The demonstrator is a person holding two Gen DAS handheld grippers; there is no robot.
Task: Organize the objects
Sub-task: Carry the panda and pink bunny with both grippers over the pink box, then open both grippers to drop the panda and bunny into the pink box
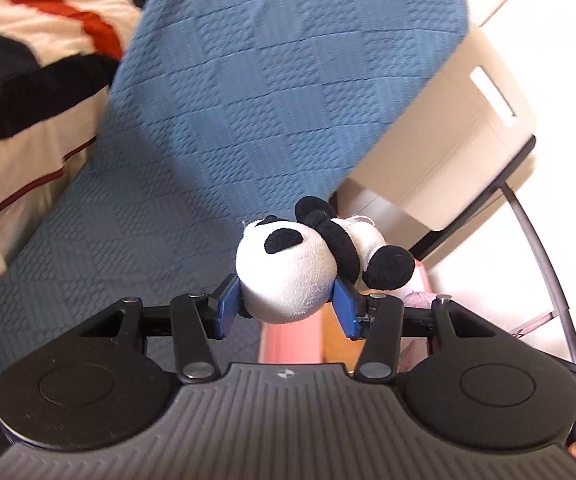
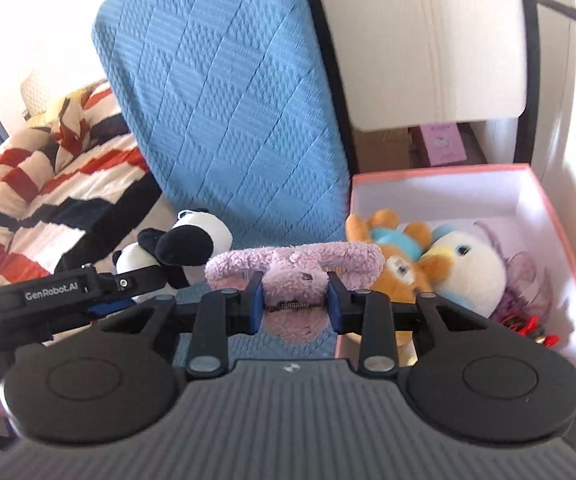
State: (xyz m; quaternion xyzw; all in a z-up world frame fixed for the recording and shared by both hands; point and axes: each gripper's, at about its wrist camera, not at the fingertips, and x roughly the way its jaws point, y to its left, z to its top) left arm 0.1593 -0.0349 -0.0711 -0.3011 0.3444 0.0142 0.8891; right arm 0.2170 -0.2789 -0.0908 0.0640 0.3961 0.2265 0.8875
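The left gripper [image 1: 288, 304] is clenched on a small black-and-white plush panda [image 1: 288, 268], its blue pads pressed into both sides of the white head, the body hanging forward beyond the fingertips. The right gripper [image 2: 295, 300] is clenched on a pale pink fuzzy plush toy [image 2: 294, 270], whose long limbs spread sideways above the jaws.

Only the right wrist view shows the inside of the pink-rimmed cardboard box [image 2: 568, 264]: an orange plush bear with a light blue collar [image 2: 396, 252] lies against its left wall, a white round plush with blue and yellow trim [image 2: 468, 268] beside it, and a purple frilly item with red bits [image 2: 524, 296] by the right wall. The back half of the box floor is bare. This view also shows the left gripper from the side, at the left, with the panda [image 2: 192, 240] well left of the box's left wall.

The left wrist view shows only a strip of the box's pink edge [image 1: 292, 340] below the panda. Both views show the blue quilted cover [image 1: 248, 100] on the bed beside the box, and the red, white and navy striped blanket [image 1: 28, 60] further left.
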